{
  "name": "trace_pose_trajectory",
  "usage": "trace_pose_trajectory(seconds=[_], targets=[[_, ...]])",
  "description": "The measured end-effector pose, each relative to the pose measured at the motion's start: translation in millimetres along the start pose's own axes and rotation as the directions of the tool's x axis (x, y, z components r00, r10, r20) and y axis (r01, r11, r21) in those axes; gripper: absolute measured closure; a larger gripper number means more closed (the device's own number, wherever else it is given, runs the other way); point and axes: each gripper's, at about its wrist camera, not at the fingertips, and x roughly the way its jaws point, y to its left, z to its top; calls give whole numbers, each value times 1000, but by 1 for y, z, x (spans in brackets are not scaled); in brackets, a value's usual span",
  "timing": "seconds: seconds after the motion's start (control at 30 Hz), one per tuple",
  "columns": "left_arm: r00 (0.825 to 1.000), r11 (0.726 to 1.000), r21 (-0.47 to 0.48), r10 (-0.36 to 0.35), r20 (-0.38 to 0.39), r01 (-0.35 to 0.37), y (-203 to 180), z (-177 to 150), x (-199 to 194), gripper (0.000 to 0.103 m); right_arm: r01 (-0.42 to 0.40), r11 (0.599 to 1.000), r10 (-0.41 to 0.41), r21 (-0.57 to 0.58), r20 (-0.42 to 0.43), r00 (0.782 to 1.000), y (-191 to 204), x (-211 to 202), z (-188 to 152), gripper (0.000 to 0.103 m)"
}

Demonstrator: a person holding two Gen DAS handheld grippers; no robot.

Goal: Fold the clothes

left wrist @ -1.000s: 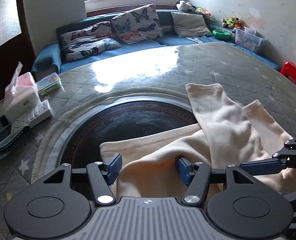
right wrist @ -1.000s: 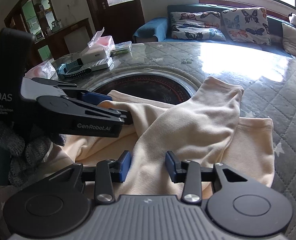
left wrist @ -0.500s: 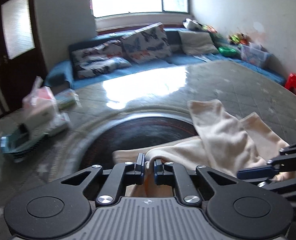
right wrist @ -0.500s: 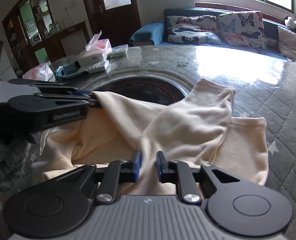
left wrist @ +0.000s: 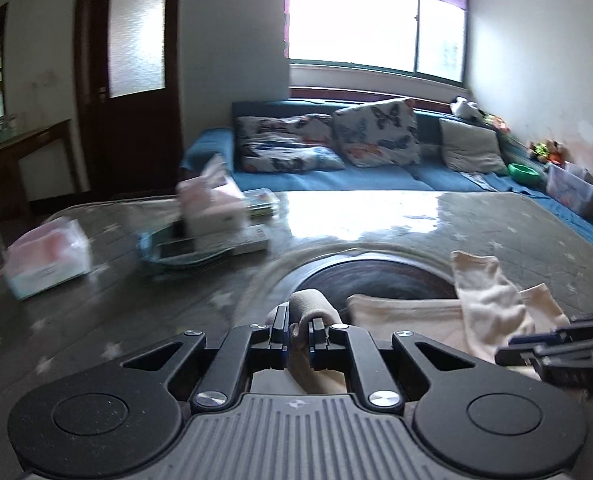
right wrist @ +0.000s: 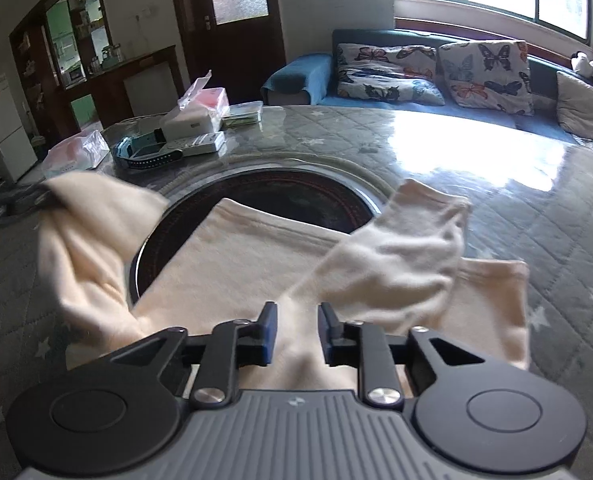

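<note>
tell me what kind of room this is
Most likely a lived-in home living room: a blue sofa with butterfly-print cushions under a window, and a round quilt-covered table in front.

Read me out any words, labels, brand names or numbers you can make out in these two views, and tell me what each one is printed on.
No text is legible in either view.
White box beside the pink tissue pack: dark label marks, too small to read.
Clear packet at the table's left: printing blurred.
Small emblem on the right hand-held gripper body: a logo, no letters.
</note>
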Motion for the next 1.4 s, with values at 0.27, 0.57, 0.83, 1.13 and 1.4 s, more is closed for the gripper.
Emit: trace_pose_trajectory(seconds=[0.27, 0.57, 0.83, 1.13, 1.4], targets=[[998, 993, -100, 62, -33, -65, 36, -30, -29, 93, 19, 1000, -18, 14, -36, 999, 5, 35, 12, 68], [994, 989, -128, 63, -95, -75, 40, -55, -33, 93, 121, 988, -123, -93, -18, 992, 12, 40, 9, 96], [992, 986, -142, 74, -106, -89, 41, -60, -28, 92, 133, 991, -131, -23, 84, 988, -13, -17, 4, 100], [994, 984, -156, 76, -74, -87, 45, -61, -44, 93, 257, 965, -264, 59, 198, 944, -46, -106, -34, 102], [994, 985, -148, 83, -75, -93, 50, -75, -64, 93, 247, 967, -255, 70, 166, 952, -57, -122, -47, 92]])
